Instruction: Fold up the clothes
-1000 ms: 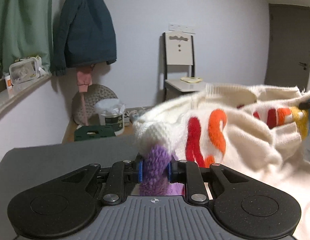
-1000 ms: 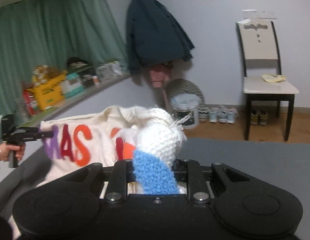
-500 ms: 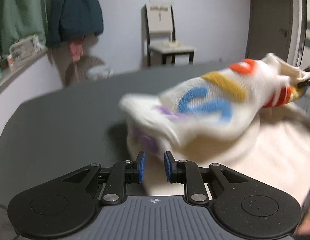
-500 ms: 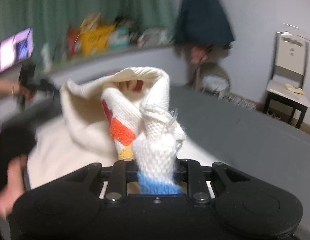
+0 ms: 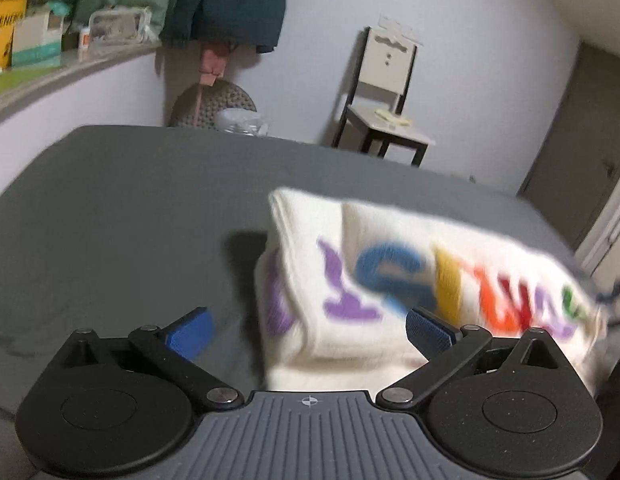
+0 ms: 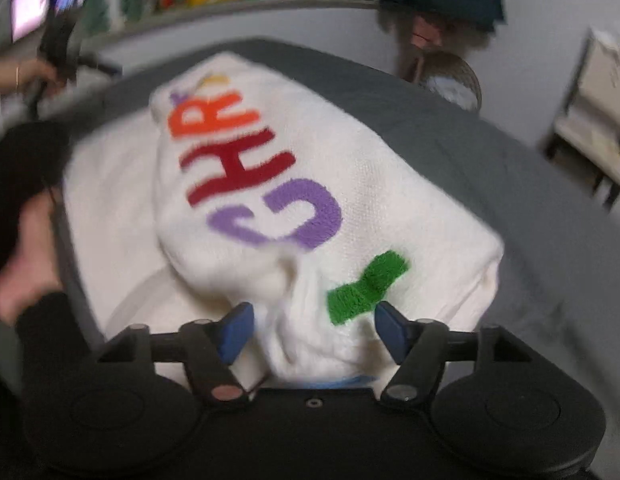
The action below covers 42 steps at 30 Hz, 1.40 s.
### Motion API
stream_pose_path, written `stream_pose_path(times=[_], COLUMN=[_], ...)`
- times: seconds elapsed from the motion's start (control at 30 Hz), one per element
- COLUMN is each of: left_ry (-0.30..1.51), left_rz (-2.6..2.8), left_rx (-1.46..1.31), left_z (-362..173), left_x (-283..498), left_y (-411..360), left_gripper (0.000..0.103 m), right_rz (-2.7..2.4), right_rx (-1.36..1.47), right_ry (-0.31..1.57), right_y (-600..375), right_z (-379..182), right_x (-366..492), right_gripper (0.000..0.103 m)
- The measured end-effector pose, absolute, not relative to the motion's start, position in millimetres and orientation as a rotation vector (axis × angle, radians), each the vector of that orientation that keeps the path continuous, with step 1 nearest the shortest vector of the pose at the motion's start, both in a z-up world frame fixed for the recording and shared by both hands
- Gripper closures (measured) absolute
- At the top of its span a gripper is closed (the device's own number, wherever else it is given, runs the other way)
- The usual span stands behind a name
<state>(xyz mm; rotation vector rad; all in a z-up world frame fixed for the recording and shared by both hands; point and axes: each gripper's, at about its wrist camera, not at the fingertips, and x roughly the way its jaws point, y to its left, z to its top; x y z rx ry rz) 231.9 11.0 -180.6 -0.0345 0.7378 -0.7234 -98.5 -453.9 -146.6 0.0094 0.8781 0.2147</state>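
Both hand-held grippers, left (image 5: 307, 330) and right (image 6: 314, 330), now gape, having released the sweater (image 6: 293, 184); its lettered half lies doubled over itself.

My left gripper (image 5: 307, 330) has its two blue fingers (image 5: 428, 334) spread wide apart, with nothing pinched between them. My right gripper (image 6: 312, 330) has its blue fingers (image 6: 235, 330) spread apart too. A bare hand (image 6: 23, 276) shows low on the left, blurry.
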Motion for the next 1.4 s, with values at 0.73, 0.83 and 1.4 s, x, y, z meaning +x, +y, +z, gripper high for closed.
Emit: stream_pose_path(times=[0.73, 0.83, 1.4], left_ry=[0.984, 1.006, 1.28], left_rz=[-0.632, -0.628, -0.493], left_rx=[-0.15, -0.19, -0.266], left_z=[-233.3, -224.5, -256.1], left_x=[256.8, 252.7, 240.8], left_y=[-59.5, -57.4, -16.4], left_gripper=[0.081, 0.082, 0.083], right_rz=[-0.139, -0.135, -0.357], right_rx=[0.934, 1.054, 0.853], right_ry=[0.936, 0.919, 1.046], right_y=[-535.0, -534.9, -548.7], right_z=[-223.0, -232.2, -202.1], right_x=[-84.5, -85.2, -73.9], right_gripper=[0.036, 0.061, 0.086])
